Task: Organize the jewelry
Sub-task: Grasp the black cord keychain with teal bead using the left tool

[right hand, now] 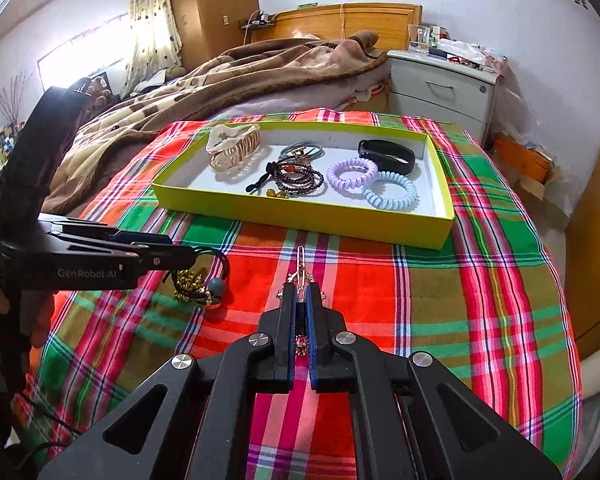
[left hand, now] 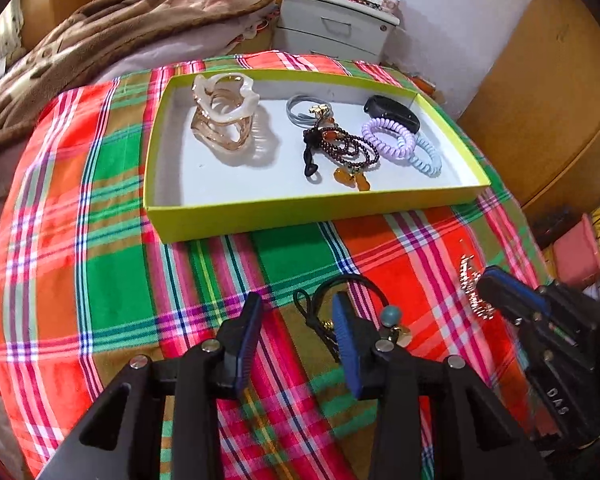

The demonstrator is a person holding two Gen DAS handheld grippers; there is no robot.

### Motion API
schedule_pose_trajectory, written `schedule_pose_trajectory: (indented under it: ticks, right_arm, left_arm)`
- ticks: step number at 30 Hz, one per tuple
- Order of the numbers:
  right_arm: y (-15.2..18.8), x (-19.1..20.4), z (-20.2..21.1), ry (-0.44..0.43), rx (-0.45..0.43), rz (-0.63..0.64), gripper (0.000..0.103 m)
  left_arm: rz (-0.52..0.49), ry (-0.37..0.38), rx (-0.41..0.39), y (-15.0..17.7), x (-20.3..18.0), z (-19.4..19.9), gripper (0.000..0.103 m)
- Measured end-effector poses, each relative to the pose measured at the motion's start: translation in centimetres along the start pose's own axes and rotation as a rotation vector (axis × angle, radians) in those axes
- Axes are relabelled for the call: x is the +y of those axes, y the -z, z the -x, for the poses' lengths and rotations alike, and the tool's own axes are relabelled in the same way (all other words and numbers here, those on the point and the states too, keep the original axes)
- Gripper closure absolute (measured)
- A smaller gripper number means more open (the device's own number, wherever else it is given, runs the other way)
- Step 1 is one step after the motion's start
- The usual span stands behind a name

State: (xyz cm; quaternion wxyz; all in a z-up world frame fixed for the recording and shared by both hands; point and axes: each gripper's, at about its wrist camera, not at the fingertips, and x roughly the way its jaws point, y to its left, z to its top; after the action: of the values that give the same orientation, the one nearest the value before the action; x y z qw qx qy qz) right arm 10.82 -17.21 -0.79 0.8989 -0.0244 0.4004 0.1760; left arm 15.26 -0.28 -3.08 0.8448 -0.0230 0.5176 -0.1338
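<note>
- Cloth (right hand: 440, 292): woven plaid in red, green and pink, spread flat over the bed; it carries everything below.
- Tray (right hand: 300, 216): shallow rectangular card box, lime-yellow walls, white matte floor; sits toward the far edge of the cloth.
- Claw clip (right hand: 233, 148): glossy translucent plastic, cream and amber, curved teeth; far left corner of the tray.
- Grey tie (right hand: 300, 149): thin smooth loop with a small gold fitting; mid tray, by the far wall.
- Beads (right hand: 300, 180): string of small dark round beads coiled in loops, amber pendants, black cord end; middle of the tray.
- Lilac coil (right hand: 352, 173) and pale blue coil (right hand: 390, 190): spiral plastic rings, touching; right half of the tray.
- Band (right hand: 388, 156): black, smooth, curved strap; far right corner of the tray.
- Right gripper (right hand: 300, 296): blue ribbed pads closed on a slim metal hairpin (right hand: 300, 258); pin tip juts forward over the cloth, near its front edge; sparkly decoration along the shaft.
- Left gripper (left hand: 298, 312): jaws partly apart, nothing clamped; one pad stands inside the loop of a black tie (left hand: 352, 284).
- Black tie: thin elastic cord, teal round bead, gold bead cluster; lying on the cloth in front of the tray, left of the pin.
</note>
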Motion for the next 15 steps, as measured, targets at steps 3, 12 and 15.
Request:
schedule_pose_trajectory:
  ticks: [3,12,15]
  right_arm:
    - [0.0,-0.15,0.05,-0.003,-0.004,-0.007,0.099]
    - [0.02,-0.6,0.46,-0.002,-0.018,-0.022,0.099]
    - [-0.05,-0.69,0.62,0.001,-0.023,-0.026,0.099]
  left_arm:
    - [-0.07,-0.077,-0.011,-0.04,-0.99,-0.29,0.079]
    - [-0.067,-0.04,-0.025,-0.28,-1.26,-0.08,0.099]
    - [-0.05,-0.008,-0.05,-0.39,-1.14,0.52,0.099]
